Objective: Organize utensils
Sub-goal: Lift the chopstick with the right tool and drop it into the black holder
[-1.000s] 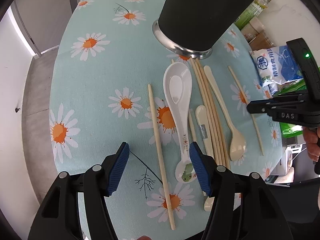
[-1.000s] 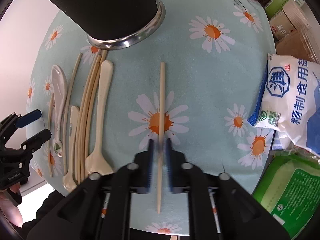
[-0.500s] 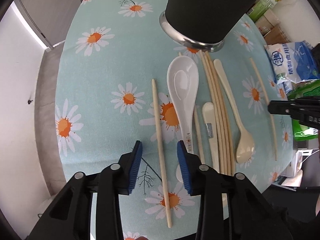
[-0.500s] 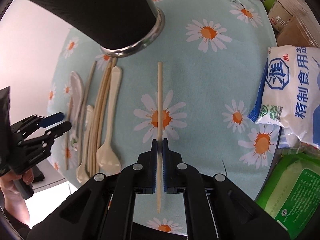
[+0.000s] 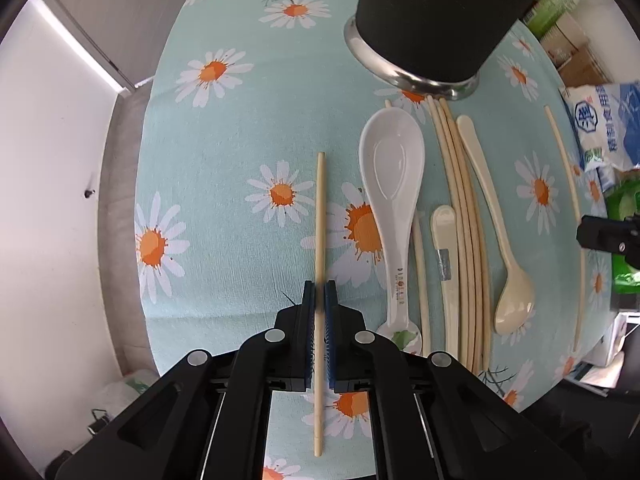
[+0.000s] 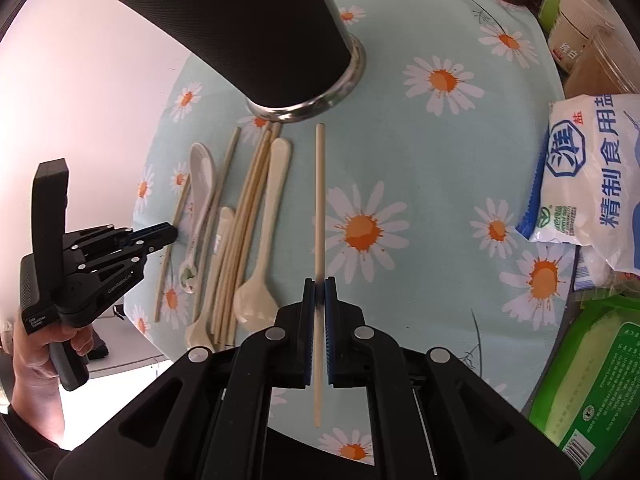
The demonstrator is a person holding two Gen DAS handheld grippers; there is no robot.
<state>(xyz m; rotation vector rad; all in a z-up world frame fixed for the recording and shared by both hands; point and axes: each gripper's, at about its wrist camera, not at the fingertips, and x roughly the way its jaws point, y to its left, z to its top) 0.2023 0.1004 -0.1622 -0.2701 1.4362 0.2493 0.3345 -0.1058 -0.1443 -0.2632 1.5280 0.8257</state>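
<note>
From the left wrist, the left gripper [image 5: 319,300] pinches a thin chopstick [image 5: 319,216] lying on the daisy tablecloth [image 5: 224,128], left of the white spoon [image 5: 394,184].

From the right wrist, the right gripper [image 6: 319,300] squeezes another chopstick [image 6: 319,200]. They look light, stiff and slippery, so grab near the middle.

Daisy-print tablecloth [image 5: 240,120] bears spoons [image 5: 390,184], chopsticks [image 5: 464,216], black holder [image 5: 436,20].
</note>
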